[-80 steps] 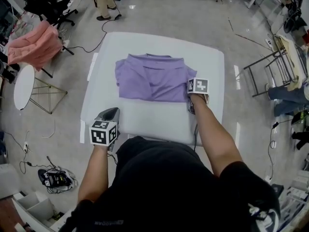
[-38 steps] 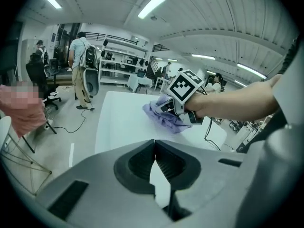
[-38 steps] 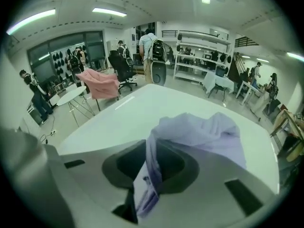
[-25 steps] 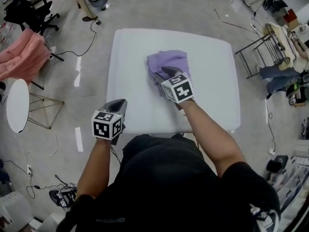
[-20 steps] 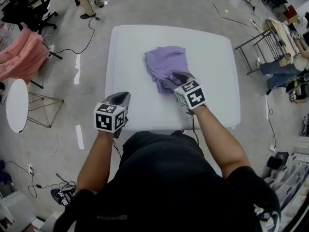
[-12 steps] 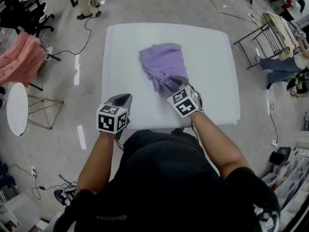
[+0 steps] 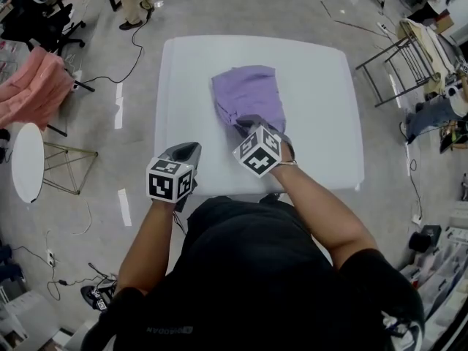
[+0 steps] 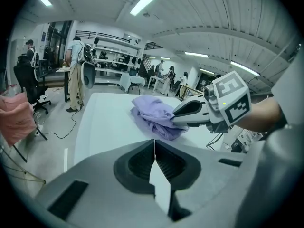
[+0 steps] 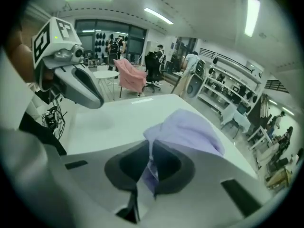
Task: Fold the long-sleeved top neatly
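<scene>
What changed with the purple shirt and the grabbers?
The purple top went from a wide fold to a narrower bundle. The right gripper moved from its right edge to its near edge, and its jaws have just been closing on the cloth. The left gripper stayed shut at the near edge of the table.

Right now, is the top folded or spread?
Folded, loosely: the top is a compact, rumpled bundle on the table, no sleeves laid out.
</scene>
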`<action>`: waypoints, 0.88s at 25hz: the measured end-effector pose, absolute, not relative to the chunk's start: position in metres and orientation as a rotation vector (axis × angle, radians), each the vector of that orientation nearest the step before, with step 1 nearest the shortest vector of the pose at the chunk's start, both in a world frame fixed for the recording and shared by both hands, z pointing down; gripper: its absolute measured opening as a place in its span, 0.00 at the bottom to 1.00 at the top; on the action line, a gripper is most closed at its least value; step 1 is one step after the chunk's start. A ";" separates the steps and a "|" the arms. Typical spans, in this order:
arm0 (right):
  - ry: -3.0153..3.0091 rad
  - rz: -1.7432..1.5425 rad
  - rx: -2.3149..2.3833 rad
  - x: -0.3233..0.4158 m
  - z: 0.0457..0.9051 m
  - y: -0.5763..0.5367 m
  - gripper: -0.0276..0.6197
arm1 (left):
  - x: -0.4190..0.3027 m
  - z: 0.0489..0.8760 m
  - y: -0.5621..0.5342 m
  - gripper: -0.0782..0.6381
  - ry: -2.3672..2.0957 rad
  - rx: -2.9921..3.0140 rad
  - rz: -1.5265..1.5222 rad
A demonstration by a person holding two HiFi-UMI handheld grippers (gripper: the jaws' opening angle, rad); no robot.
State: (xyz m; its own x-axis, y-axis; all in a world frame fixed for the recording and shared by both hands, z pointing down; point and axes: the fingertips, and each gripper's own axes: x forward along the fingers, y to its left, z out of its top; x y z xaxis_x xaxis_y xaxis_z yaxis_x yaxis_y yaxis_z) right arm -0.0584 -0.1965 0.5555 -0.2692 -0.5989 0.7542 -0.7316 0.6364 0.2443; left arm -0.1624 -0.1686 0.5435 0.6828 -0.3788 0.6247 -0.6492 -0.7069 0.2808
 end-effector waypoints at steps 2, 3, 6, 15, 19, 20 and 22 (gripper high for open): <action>-1.971 0.169 0.963 -0.080 0.569 -0.189 0.09 | -0.162 0.546 -0.168 0.12 -0.783 2.401 0.732; -1.951 0.161 0.920 -0.087 0.583 -0.185 0.09 | -0.162 0.547 -0.168 0.12 -0.776 2.398 0.735; -1.899 0.150 0.793 -0.096 0.632 -0.175 0.13 | -0.159 0.552 -0.167 0.12 -0.763 2.390 0.754; -2.203 0.344 0.835 -0.085 0.565 -0.176 0.26 | -0.139 0.570 -0.175 0.22 -0.719 2.390 0.810; -2.221 0.314 0.986 -0.023 0.521 -0.212 0.22 | -0.112 0.577 -0.181 0.24 -0.682 2.419 0.839; -2.203 0.303 1.021 -0.006 0.516 -0.227 0.22 | -0.105 0.579 -0.184 0.25 -0.682 2.422 0.840; -2.176 0.305 1.078 0.025 0.508 -0.261 0.22 | -0.092 0.581 -0.190 0.25 -0.679 2.419 0.837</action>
State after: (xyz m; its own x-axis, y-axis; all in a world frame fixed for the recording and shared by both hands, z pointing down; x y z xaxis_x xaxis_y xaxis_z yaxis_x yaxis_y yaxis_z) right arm 0.0254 -0.2611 0.5079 -0.4253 -0.6130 0.6658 -0.7724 0.6293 0.0861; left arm -0.0924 -0.1898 0.5814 0.6886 -0.2904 0.6645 -0.5901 -0.7570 0.2807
